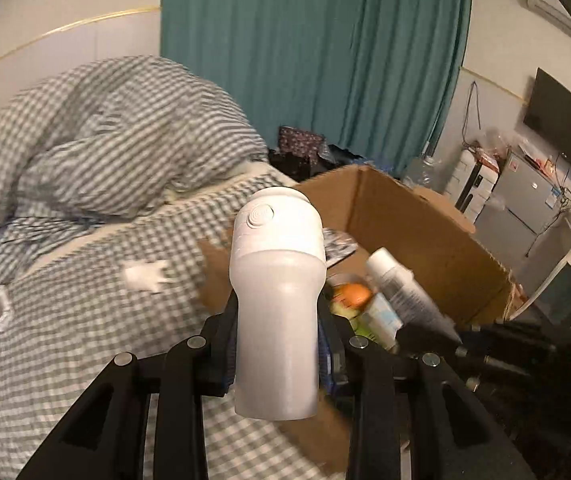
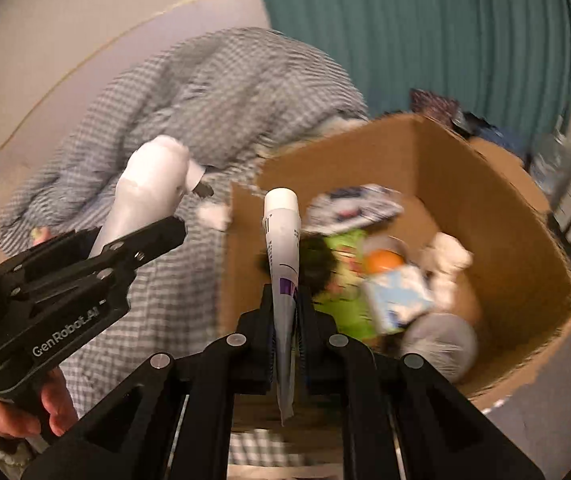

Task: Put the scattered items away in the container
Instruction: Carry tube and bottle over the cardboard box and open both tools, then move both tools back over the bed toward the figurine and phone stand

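Left hand-held gripper (image 1: 277,320) clamped, pointing toward twelve o'clock; right hand-held gripper (image 2: 285,312) pinched nearly shut; a hand (image 2: 25,412) at eight o'clock.

A white bottle (image 1: 275,312) with a capped top stands upright, clamped at its waist. A flat white tube (image 2: 283,280) hangs cap-up over the open cardboard box (image 2: 517,240), which sits on the bed holding mixed items

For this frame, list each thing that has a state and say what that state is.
White bottle: lid closed, gripped in the left gripper, held in the air.
Tube: cap on, pinched flat in the right gripper, held in the air beside the box's near wall.
Cardboard box: flaps open, partly filled.
Duvet: crumpled in a heap.
Curtain: drawn shut.
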Available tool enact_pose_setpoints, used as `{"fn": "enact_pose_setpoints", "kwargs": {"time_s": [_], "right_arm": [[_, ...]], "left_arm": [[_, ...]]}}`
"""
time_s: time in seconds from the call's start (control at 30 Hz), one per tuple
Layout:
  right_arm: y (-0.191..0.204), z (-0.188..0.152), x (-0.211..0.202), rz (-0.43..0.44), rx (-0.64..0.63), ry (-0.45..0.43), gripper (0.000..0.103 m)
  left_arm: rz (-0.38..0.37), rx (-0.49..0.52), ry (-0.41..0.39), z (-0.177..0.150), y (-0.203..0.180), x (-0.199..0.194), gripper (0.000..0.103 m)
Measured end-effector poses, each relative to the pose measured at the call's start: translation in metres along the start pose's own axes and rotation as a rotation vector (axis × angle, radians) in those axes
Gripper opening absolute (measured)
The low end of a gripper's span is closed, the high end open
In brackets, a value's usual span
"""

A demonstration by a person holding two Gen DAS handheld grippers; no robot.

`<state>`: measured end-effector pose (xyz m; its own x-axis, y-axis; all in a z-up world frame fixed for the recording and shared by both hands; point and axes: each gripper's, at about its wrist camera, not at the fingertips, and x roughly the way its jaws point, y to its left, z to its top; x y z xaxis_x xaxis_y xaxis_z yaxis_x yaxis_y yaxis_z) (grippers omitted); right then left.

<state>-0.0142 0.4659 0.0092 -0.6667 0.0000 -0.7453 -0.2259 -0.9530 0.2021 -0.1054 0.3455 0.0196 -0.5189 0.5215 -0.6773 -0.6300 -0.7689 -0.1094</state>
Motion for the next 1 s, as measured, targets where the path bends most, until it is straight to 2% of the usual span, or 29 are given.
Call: {"fn": "enact_pose_setpoints", "kwargs": {"time_s": [0.03, 0.07, 0.1, 0.13, 0.17, 0.2, 0.27, 0.43, 0.6, 0.7, 0.87, 1.0], "right_arm": [[-0.008, 0.000, 0.002, -0.011, 0.005, 0.007, 0.010], [-0.014, 0.000, 0.005, -0.019, 0.010, 0.013, 0.010], [-0.019, 0.000, 0.007, -0.025, 0.013, 0.016, 0.019], [-0.023, 0.000, 0.008, -0.032, 0.013, 0.020, 0.023], [-0.026, 0.000, 0.010, -0.051, 0.012, 0.023, 0.043], [-0.030, -0.001, 0.011, -0.074, 0.014, 0.020, 0.068], [-0.036, -0.003, 0.006, -0.103, 0.029, -0.004, 0.086], [-0.042, -0.002, -0.001, -0.066, 0.083, -0.017, 0.087], [-0.021, -0.009, -0.008, -0.025, 0.076, -0.014, 0.089], [0.001, -0.012, -0.012, 0.011, 0.068, -0.019, 0.089], [0.050, -0.016, -0.016, 0.005, 0.028, -0.015, 0.089], [0.099, -0.024, -0.015, 0.036, -0.016, -0.018, 0.089]], "left_arm": [[0.002, 0.009, 0.007, 0.002, -0.009, 0.011, 0.040], [0.009, 0.018, 0.016, 0.003, -0.016, 0.018, 0.068], [0.038, 0.034, 0.033, 0.004, -0.022, 0.027, 0.083], [0.064, 0.030, 0.032, 0.004, -0.022, 0.030, 0.090], [0.069, 0.026, 0.027, 0.004, -0.020, 0.031, 0.090], [0.055, 0.020, 0.026, 0.003, -0.017, 0.029, 0.090], [0.058, 0.007, 0.026, 0.003, -0.012, 0.026, 0.092], [0.104, -0.052, 0.010, -0.005, 0.015, 0.003, 0.094], [0.153, -0.129, -0.002, -0.022, 0.053, -0.026, 0.095], [0.182, -0.183, 0.004, -0.036, 0.080, -0.045, 0.095], [0.305, -0.277, 0.019, -0.069, 0.135, -0.086, 0.096], [0.361, -0.331, 0.000, -0.096, 0.176, -0.119, 0.096]]}}
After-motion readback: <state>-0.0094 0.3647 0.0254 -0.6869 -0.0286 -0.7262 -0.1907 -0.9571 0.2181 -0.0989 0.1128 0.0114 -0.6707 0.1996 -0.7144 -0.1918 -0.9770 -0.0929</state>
